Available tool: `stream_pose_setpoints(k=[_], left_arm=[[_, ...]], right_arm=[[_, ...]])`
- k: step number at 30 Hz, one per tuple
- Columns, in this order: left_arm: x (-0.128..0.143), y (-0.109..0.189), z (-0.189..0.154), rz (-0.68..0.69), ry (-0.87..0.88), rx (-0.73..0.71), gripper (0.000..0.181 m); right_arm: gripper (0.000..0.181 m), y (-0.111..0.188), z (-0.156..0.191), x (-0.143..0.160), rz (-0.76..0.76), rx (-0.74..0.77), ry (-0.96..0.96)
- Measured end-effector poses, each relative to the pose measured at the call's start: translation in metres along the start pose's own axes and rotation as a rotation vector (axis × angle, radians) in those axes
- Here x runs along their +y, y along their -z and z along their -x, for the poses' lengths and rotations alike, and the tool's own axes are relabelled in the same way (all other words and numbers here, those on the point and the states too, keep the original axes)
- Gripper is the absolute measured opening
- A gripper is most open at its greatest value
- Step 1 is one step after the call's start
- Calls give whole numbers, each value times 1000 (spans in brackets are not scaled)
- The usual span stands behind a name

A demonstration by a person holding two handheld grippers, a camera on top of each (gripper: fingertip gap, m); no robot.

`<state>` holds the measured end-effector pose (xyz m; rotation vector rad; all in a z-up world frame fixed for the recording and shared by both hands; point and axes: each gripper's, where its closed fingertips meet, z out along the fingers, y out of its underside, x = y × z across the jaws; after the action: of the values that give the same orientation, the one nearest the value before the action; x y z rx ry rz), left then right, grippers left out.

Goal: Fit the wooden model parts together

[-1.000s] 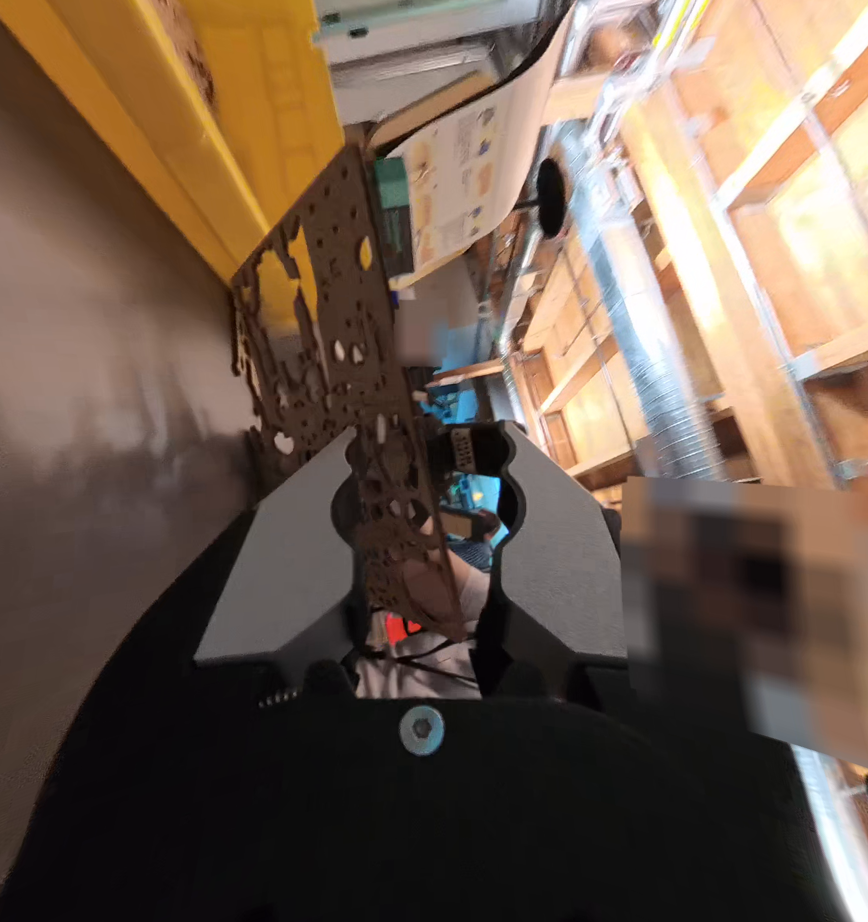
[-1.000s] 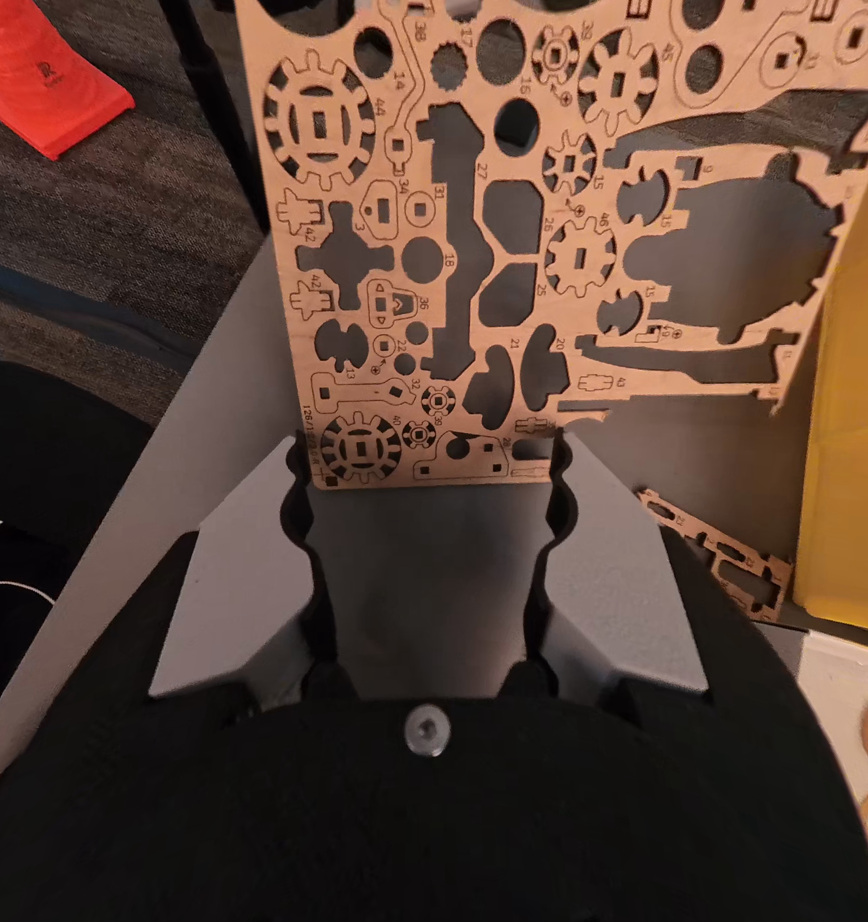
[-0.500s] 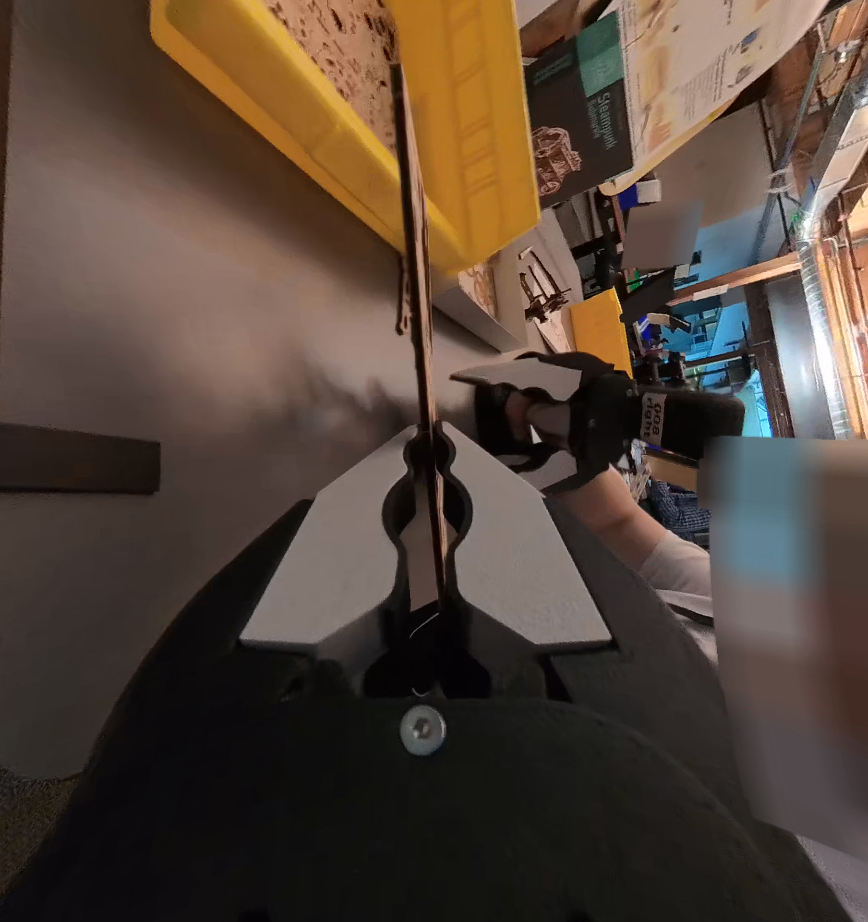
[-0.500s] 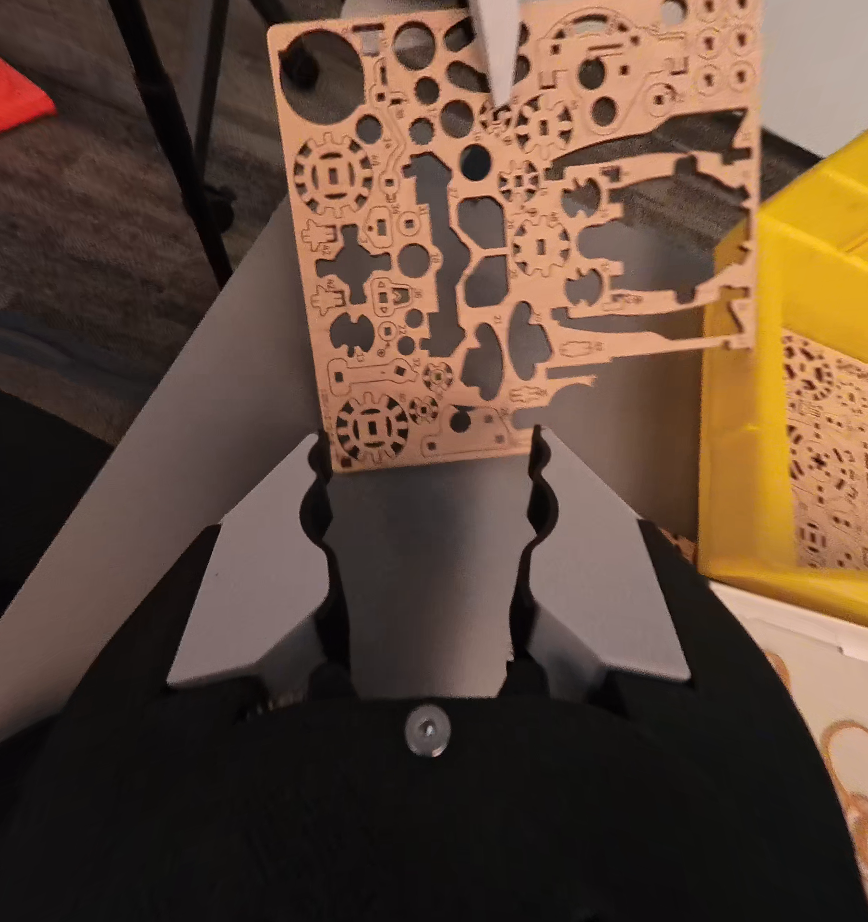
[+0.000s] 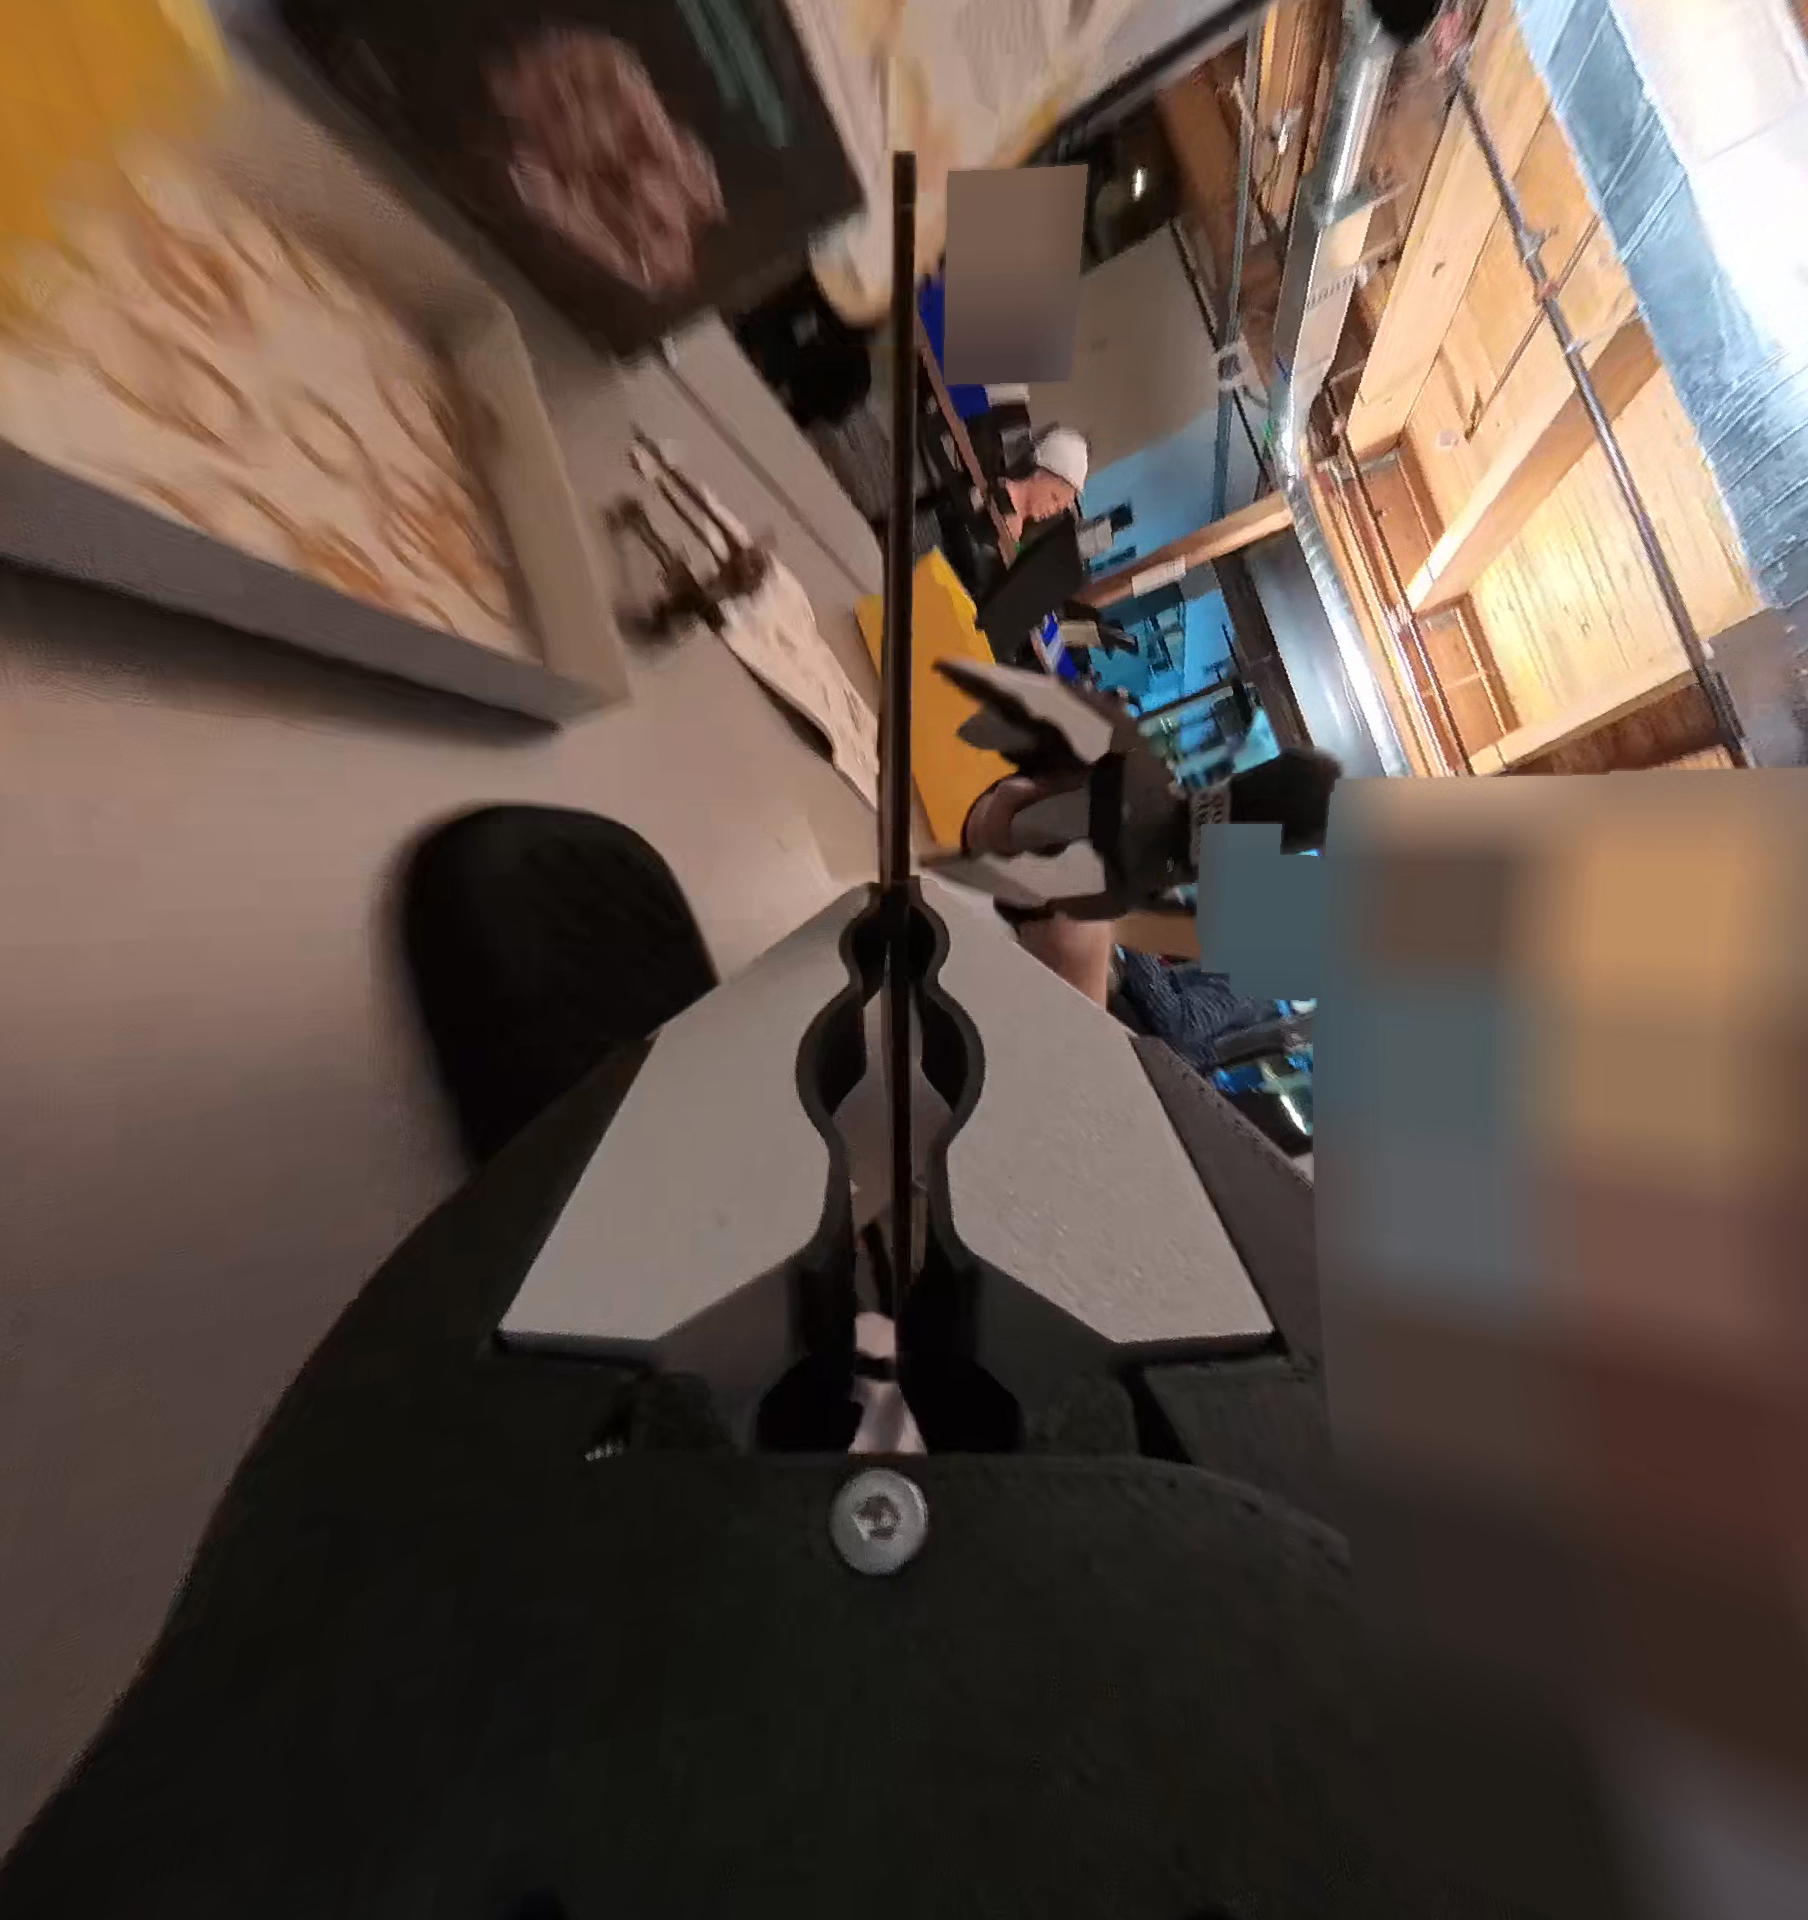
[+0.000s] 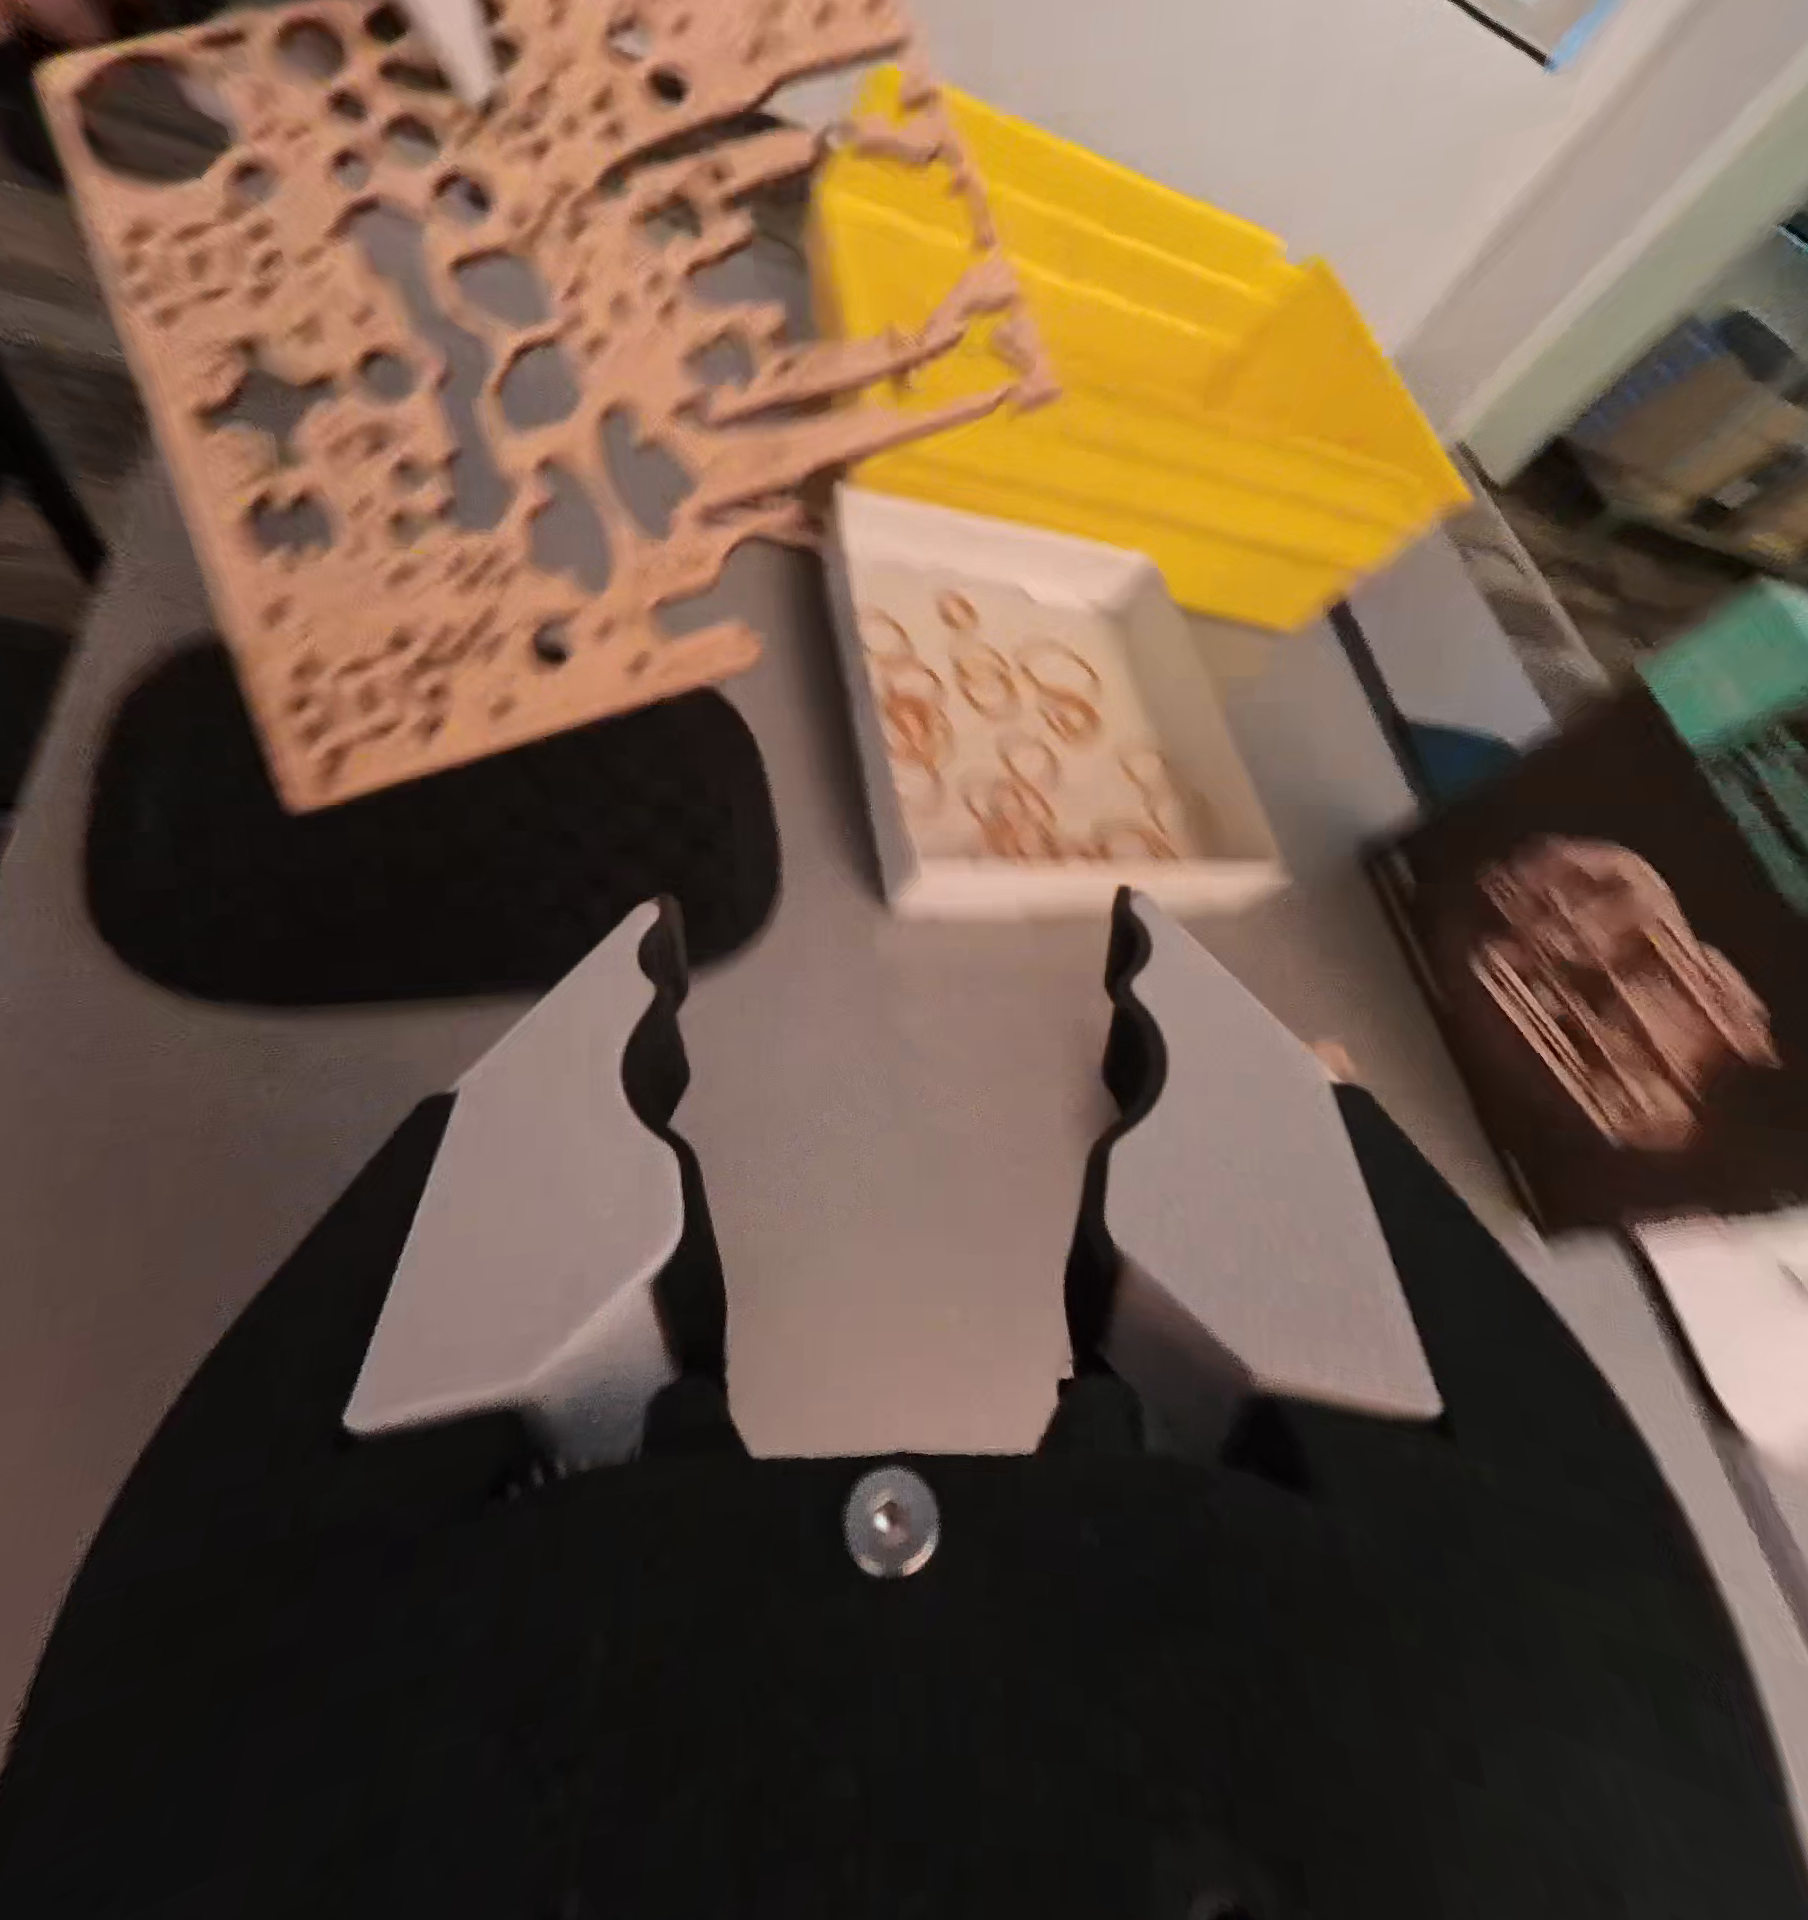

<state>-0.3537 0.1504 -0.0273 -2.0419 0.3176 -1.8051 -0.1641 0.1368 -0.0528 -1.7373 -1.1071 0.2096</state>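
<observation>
Left wrist view: nearest, the left gripper [image 5: 898, 914] is clenched on a thin wooden parts sheet [image 5: 900, 540], seen edge-on and held upright above the grey bench [image 5: 204, 883]. Right wrist view: the right gripper [image 6: 898, 935] is released and empty, its fingers [image 6: 578, 1122] spread over bare bench. Beyond lie a black mat [image 6: 432, 862], a white tray of rings [image 6: 1170, 644] and a yellow bin [image 6: 1139, 416]. The sheet is judged still being presented; next, a part must be pressed out by the right gripper.

Tan wooden parts sheet [image 6: 432, 416], many cutouts, held upright above table
</observation>
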Motion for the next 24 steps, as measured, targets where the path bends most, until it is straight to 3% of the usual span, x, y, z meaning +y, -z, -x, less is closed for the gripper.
stream_pose_setpoints(k=[1,3,6,9,12,18,21,24], left_arm=[[19,-34,-4,51,40,23,1],[53,-93,-13,136,163,83,0],[89,-162,-11,223,304,58,0],[115,-211,7,306,252,-83,0],[125,-247,17,339,275,-128,0],[124,-270,47,335,306,-204,3],[129,-266,62,369,322,-280,28],[126,-260,63,379,312,-319,33]], right_arm=[[81,23,-11,16,32,43,-14],[84,64,-29,45,82,106,-45],[84,107,-49,80,99,169,-74],[84,126,-60,118,104,176,-107],[83,130,-63,152,104,160,-121],[84,136,-46,188,141,121,-39],[84,141,-37,191,123,109,-20],[83,143,-31,190,104,80,-47]])
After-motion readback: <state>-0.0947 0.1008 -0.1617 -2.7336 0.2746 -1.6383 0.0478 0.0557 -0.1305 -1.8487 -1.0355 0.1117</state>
